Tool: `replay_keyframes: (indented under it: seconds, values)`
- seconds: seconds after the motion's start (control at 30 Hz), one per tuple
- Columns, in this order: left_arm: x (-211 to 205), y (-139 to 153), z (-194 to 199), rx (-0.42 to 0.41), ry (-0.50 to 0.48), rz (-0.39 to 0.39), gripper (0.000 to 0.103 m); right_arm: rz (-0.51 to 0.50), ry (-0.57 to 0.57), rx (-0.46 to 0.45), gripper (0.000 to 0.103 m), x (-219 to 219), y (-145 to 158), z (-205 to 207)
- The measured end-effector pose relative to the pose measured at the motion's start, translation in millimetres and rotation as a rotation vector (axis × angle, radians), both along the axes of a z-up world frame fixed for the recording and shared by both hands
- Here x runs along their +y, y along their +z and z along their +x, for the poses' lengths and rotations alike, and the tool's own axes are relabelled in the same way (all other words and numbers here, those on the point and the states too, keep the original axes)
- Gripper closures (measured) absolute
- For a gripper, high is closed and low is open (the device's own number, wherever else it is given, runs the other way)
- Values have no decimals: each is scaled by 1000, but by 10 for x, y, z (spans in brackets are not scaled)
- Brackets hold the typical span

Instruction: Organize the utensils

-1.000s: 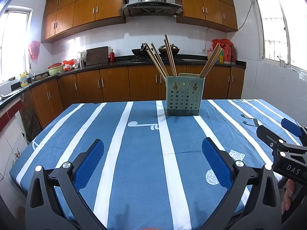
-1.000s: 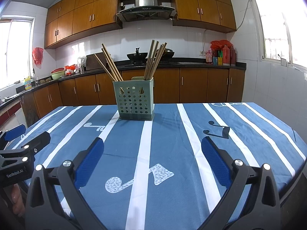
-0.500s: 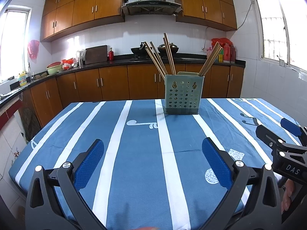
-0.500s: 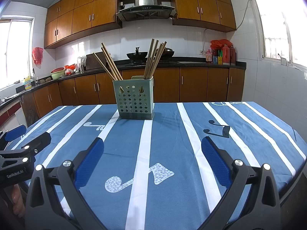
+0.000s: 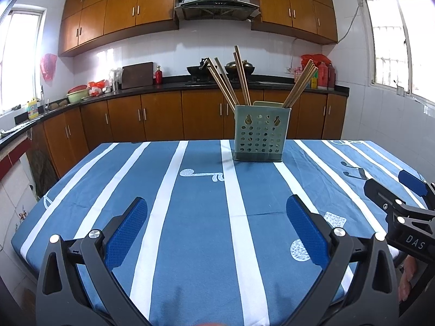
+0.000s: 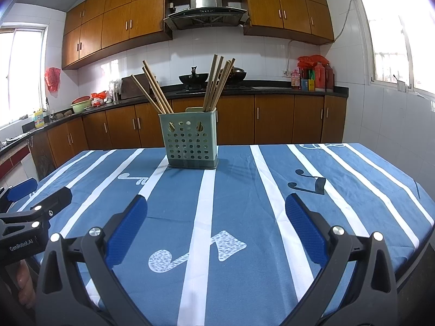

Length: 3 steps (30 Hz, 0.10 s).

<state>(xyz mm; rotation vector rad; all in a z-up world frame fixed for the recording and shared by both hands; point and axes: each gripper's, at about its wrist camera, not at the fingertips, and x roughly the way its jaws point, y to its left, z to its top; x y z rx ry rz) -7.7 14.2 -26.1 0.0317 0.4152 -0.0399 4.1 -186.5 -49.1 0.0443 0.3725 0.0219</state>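
Note:
A pale green perforated utensil holder [image 5: 259, 133] stands upright at the far side of the blue striped table [image 5: 195, 217]. Several wooden chopsticks [image 5: 239, 78] lean in it, in two bunches. It also shows in the right wrist view [image 6: 190, 138] with its chopsticks [image 6: 217, 81]. My left gripper [image 5: 216, 228] is open and empty, low over the table's near edge. My right gripper [image 6: 216, 225] is open and empty, beside the left one. Each gripper shows at the edge of the other's view.
Behind the table run wooden cabinets and a dark counter [image 5: 163, 87] with a wok, bottles and a cutting board. A tiled wall with a window [image 6: 394, 40] is at the right. The table's right edge [image 6: 424, 203] drops off.
Both views have shifted only slightly; the holder sits a little lower in the left wrist view. Both grippers stay open and empty.

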Motion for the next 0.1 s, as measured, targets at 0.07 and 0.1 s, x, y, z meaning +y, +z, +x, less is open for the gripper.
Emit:
replay_keyframes:
  seconds: [0.07, 0.1]
  values:
    - [3, 1, 2, 0, 0, 1, 2, 0, 0, 0, 4, 0, 1, 0]
    - [2, 1, -6, 0, -1, 1, 2, 0, 0, 1, 4, 8, -6, -8]
